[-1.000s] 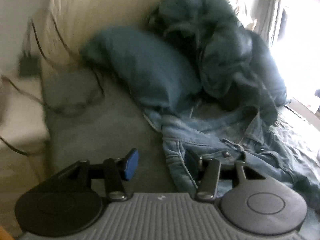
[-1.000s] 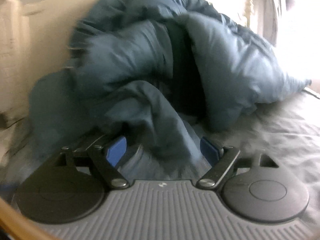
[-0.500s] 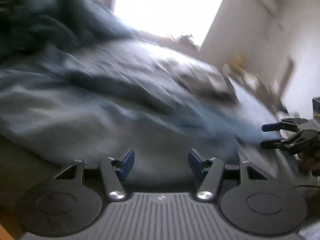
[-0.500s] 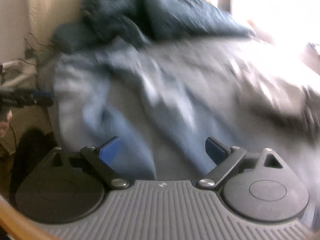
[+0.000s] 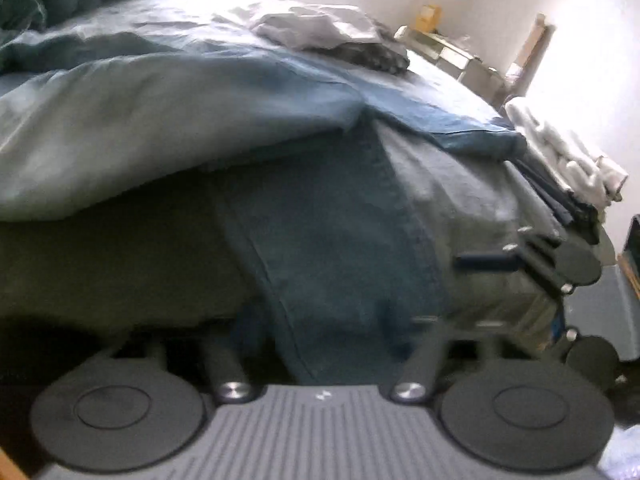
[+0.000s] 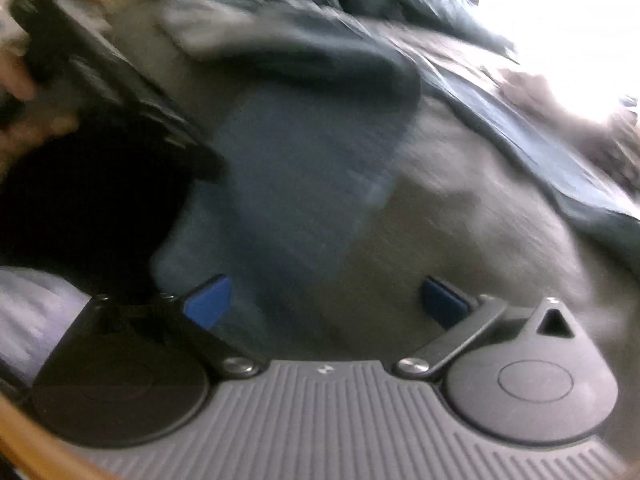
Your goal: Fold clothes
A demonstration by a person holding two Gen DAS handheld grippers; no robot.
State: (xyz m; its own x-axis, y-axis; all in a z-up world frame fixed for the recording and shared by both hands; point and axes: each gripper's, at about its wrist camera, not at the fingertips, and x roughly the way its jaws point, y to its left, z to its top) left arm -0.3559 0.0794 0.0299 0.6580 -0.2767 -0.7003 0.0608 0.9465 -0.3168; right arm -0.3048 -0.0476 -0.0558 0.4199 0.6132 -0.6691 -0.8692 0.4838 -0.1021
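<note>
— From where is the bed [image 5: 132,264] seen?
— Close and low, from each gripper, angled down along its fingers.
— What is shared?
— The jeans [image 5: 328,248] and each opposite gripper.

Each claw is a dark grey tool with a ribbed, lighter grey centre plate bearing a small white mark, flanked by two round black discs with a faint inner ring. Black link arms pivot on bright silver screws – the right claw [image 6: 326,304] ends in blue pads [image 6: 209,300], while the left claw [image 5: 320,344] is blurred, its tips hidden in cloth
</note>
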